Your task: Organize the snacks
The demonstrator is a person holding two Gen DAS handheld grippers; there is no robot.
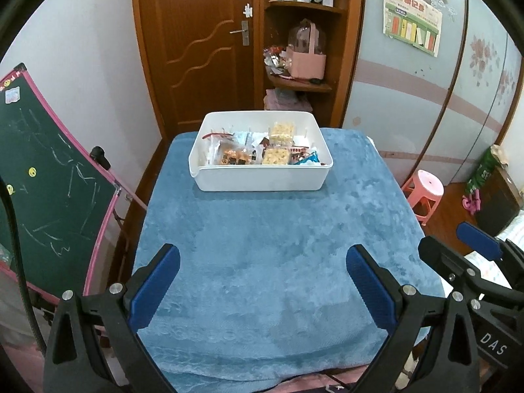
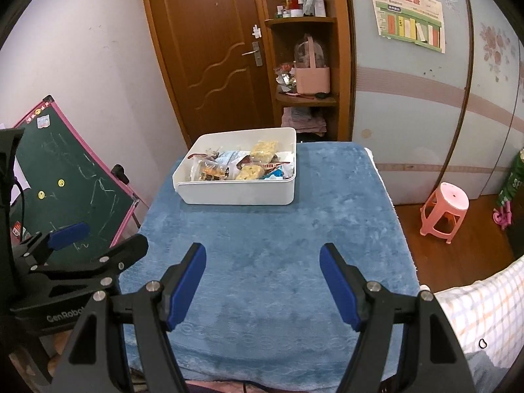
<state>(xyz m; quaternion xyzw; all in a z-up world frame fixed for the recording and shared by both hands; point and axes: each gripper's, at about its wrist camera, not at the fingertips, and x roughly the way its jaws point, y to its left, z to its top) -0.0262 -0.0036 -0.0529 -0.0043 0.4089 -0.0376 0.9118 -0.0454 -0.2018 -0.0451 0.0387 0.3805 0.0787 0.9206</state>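
Here both tools hang over the near edge of the table with nothing between their jaws. The left gripper (image 1: 262,281) has its blue pads (image 1: 154,286) spread wide, and the right gripper (image 2: 262,281) is spread likewise; each shows in the other's camera at the side, its jaws apart there too. Beneath them lies only the blue plush cloth (image 1: 262,229) that covers the table, with no loose packet visible on it.

Farther out, toward the far edge and a little left of centre, stands the white plastic bin (image 1: 262,177), and the snacks (image 1: 255,150) are all inside it: two clear packs of pale yellow pieces (image 2: 250,172), a clear bag with darker biscuits (image 2: 209,172) at the near left, and white, red and blue wrappers crowded between. Which packets lie on top of which is hard to tell.

As a judgement, these should be light, soft-sided packets with slick film, likely to crinkle and slide, and the pieces inside could crush under a hard squeeze. A sealed edge or a loose corner sticking up looks the better place to pinch than the filled belly. The bin itself seems stiff and smooth; its wall would be the place to hold it, and it may drag on the plush.

Beyond the table are a brown door (image 1: 203,49), a corner shelf (image 1: 301,82), a chalkboard (image 1: 49,180) at left and a pink stool (image 2: 445,209) at right.
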